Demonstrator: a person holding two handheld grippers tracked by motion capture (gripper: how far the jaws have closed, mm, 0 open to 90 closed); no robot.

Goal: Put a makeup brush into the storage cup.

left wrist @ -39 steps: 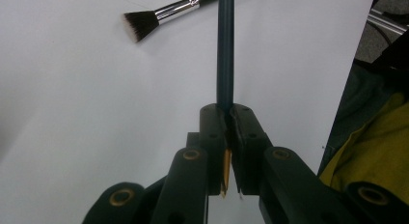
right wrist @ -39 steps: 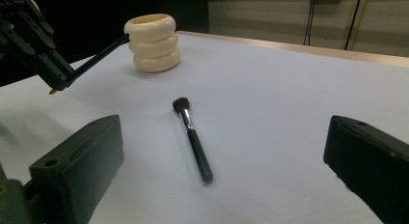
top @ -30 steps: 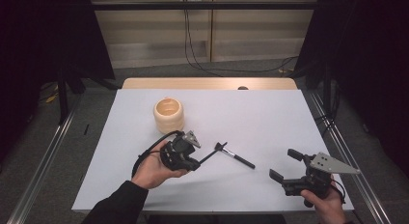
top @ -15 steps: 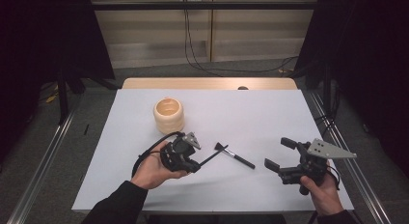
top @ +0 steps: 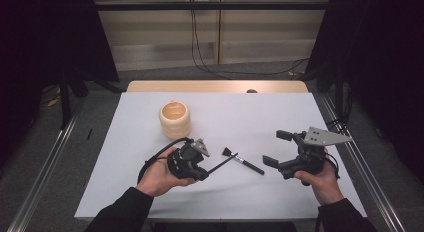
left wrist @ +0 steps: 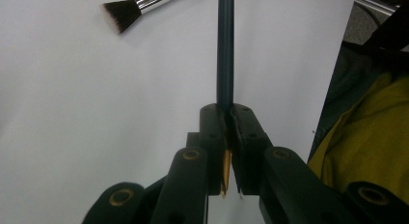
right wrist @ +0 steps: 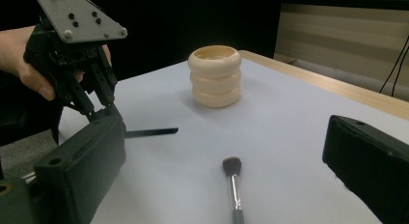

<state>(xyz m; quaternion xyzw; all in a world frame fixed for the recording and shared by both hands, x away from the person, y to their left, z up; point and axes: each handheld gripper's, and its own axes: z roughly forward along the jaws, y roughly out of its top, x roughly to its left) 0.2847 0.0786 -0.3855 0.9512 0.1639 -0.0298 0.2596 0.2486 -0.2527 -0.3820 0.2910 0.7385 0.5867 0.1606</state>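
My left gripper lies in the person's left hand near the table's front, shut on a thin dark pencil that points right toward a makeup brush. In the left gripper view the jaws clamp the pencil, and the brush bristles lie up left. My right gripper hovers open just right of the brush handle, nothing between its fingers. The right gripper view looks past its own open jaws at the brush, the pencil tip and the left gripper.
A cream ribbed cup stands upright on the white table cover, behind the left hand; it also appears in the right gripper view. A wooden table edge runs along the far side. Metal rails flank the table.
The right gripper has risen and moved forward and left, closer to the brush handle. The left hand and its pencil have stayed put.
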